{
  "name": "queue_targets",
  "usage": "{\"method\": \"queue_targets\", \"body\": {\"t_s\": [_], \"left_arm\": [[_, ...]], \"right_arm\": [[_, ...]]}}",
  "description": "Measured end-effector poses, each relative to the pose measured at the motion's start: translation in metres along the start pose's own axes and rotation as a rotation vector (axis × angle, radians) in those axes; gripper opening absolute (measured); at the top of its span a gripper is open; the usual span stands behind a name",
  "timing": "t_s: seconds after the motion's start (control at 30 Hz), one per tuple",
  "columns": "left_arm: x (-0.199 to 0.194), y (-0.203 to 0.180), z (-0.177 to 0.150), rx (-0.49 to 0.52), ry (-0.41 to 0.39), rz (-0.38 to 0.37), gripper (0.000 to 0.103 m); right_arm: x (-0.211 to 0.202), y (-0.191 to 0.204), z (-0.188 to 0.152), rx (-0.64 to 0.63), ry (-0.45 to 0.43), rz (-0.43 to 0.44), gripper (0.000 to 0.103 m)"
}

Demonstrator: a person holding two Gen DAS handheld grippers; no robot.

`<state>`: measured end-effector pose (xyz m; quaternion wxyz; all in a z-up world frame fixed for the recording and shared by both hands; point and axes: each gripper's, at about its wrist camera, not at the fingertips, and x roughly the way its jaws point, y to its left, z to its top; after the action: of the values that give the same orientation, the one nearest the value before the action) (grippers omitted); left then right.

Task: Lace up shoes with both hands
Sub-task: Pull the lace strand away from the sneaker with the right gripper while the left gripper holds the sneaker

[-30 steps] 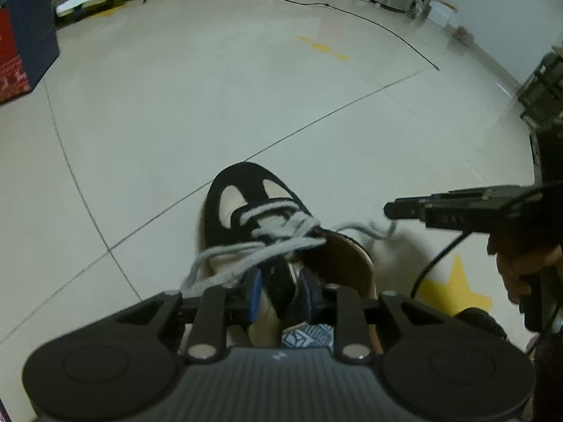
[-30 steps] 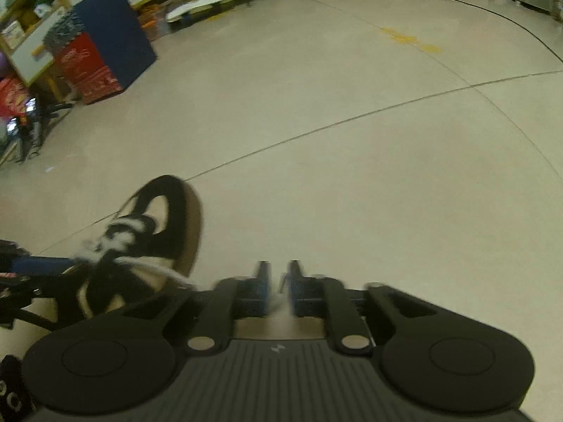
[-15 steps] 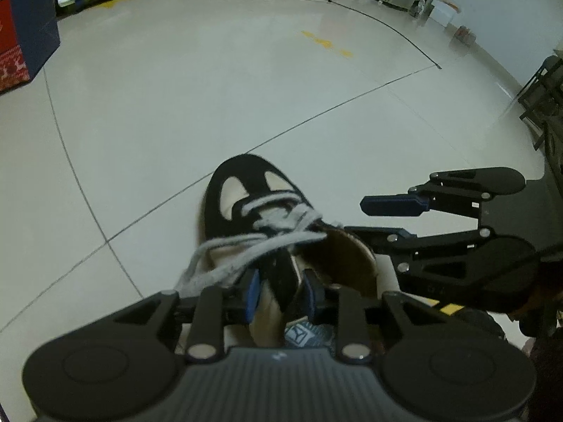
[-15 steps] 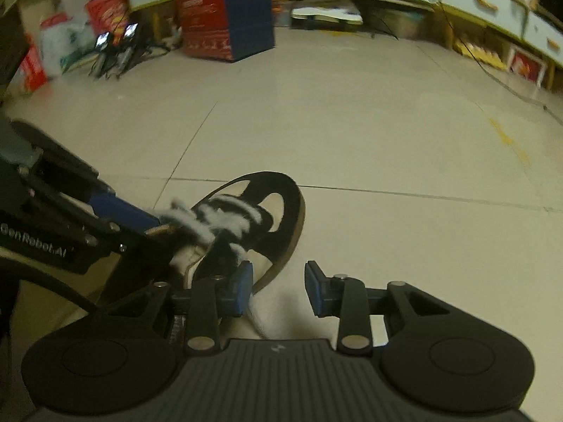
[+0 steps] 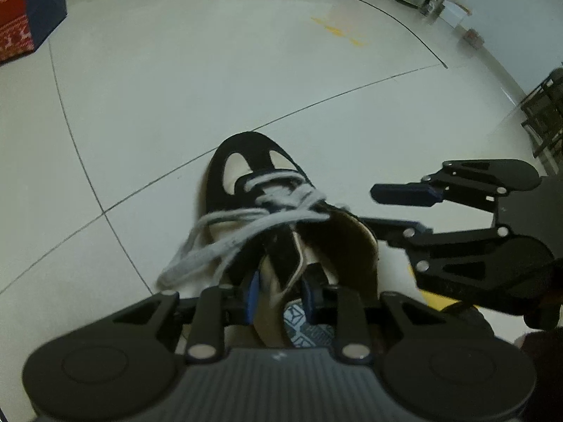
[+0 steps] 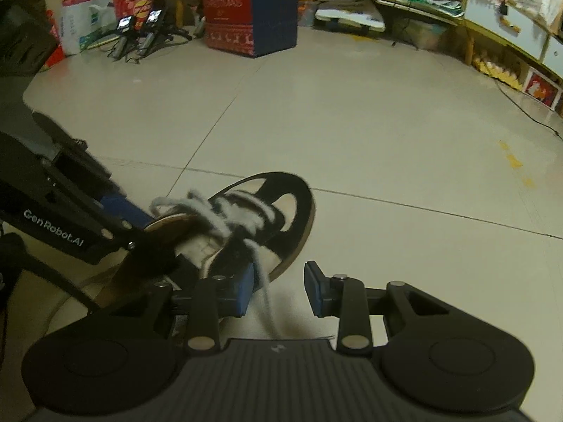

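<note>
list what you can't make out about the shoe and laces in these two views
- Left wrist view: the shoe heel is cut off behind the left tongs body.
- Left wrist view: the lace ends blur into one strand.
- Right wrist view: the lace runs between the right tongs; its end is hidden by the body.
- Eyelets: too small and blurred.

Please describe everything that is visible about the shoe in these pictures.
The shoe is a low black sneaker with cream panels on the toe and a tan lining inside. It looks like suede. Thick grey laces cross its front loosely, untied, with ends hanging off both sides. It is tipped up, the sole partly showing, above the pale tiled floor. The left gripper pinches its collar near the tongue. One lace end hangs between the open fingers of the right gripper.
</note>
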<state>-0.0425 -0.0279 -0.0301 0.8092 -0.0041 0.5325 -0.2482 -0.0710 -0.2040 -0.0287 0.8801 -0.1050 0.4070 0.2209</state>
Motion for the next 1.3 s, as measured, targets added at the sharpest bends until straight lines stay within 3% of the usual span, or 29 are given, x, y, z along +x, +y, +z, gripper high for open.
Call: {"method": "queue_targets", "body": {"t_s": [0.1, 0.33, 0.6, 0.73, 0.87, 1.03, 1.3], "left_arm": [[0.001, 0.005, 0.003, -0.011, 0.011, -0.02, 0.025], [0.004, 0.007, 0.006, -0.044, 0.027, -0.031, 0.025], [0.006, 0.009, 0.006, -0.064, 0.034, -0.045, 0.026], [0.009, 0.01, 0.004, -0.028, 0.021, -0.03, 0.028], [0.011, 0.013, 0.005, -0.054, 0.024, -0.03, 0.03], [0.007, 0.018, -0.002, -0.086, 0.03, -0.021, 0.029], [0.006, 0.019, -0.003, -0.092, 0.039, -0.019, 0.029]], "right_arm": [[0.011, 0.007, 0.003, -0.018, 0.011, -0.023, 0.032], [0.02, 0.025, 0.013, -0.135, 0.03, -0.017, 0.004], [0.018, 0.032, 0.008, -0.221, 0.025, -0.078, 0.003], [0.022, 0.026, 0.005, -0.226, 0.053, -0.103, 0.002], [0.025, 0.019, 0.004, -0.25, 0.086, -0.143, 0.002], [0.021, -0.002, -0.005, -0.15, 0.114, -0.189, 0.002], [0.019, -0.033, -0.024, -0.095, 0.172, -0.279, 0.002]]}}
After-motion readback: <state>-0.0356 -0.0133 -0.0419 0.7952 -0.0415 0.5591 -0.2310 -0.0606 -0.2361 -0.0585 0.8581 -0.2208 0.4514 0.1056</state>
